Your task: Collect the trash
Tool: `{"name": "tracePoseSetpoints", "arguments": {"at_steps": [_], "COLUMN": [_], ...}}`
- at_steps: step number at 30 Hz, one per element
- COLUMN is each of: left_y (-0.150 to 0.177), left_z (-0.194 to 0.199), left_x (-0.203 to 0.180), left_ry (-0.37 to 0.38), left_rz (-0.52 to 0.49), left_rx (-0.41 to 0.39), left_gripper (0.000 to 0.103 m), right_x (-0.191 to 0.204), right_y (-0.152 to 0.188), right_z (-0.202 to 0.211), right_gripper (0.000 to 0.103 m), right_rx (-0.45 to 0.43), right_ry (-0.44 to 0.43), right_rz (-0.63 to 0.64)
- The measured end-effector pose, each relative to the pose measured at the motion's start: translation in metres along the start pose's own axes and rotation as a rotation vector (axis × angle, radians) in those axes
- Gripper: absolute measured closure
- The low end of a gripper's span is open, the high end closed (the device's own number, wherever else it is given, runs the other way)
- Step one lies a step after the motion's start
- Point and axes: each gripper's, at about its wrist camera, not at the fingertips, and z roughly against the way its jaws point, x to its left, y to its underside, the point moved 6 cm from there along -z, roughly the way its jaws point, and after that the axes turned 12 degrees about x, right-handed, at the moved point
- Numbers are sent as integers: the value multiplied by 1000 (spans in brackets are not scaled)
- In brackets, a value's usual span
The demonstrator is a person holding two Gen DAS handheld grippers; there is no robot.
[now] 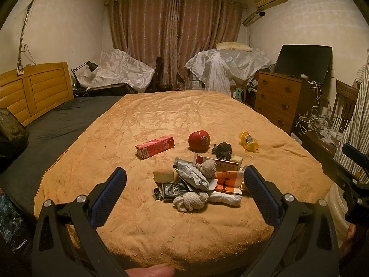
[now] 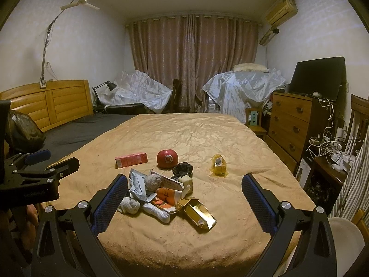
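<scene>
A heap of trash (image 1: pixel 198 182) lies on the tan bedspread (image 1: pixel 161 120): crumpled tissues, a grey foil pouch, an orange-and-white box, a dark wrapper. Behind it lie a red carton (image 1: pixel 155 146), a red apple-shaped ball (image 1: pixel 199 140), a black crumpled wad (image 1: pixel 221 150) and a yellow wrapper (image 1: pixel 249 141). My left gripper (image 1: pixel 184 192) is open and empty, its jaws on either side of the heap, above it. In the right wrist view the heap (image 2: pixel 161 194) includes a gold foil box (image 2: pixel 200 212). My right gripper (image 2: pixel 184 204) is open and empty above the heap.
A dark plastic bag (image 1: pixel 11 129) sits on the grey sheet at the left, also in the right wrist view (image 2: pixel 24 131). A wooden headboard (image 1: pixel 34 90) is at the left. A chest of drawers (image 1: pixel 279 99) with a monitor stands at the right. A white chair (image 2: pixel 346 240) is at the bed's near right corner.
</scene>
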Motion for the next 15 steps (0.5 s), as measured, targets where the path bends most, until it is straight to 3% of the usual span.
{"name": "tracePoseSetpoints", "arguments": {"at_steps": [15], "left_y": [10], "left_z": [-6], "left_x": [3], "left_ry": [3], "left_rz": [0], "left_rx": [9], "left_gripper": [5], "right_x": [-1], "right_y": [6], "right_z": [-3], "right_gripper": [4], "right_rx": [8], "right_ry": [-3], "right_rz": [7]}}
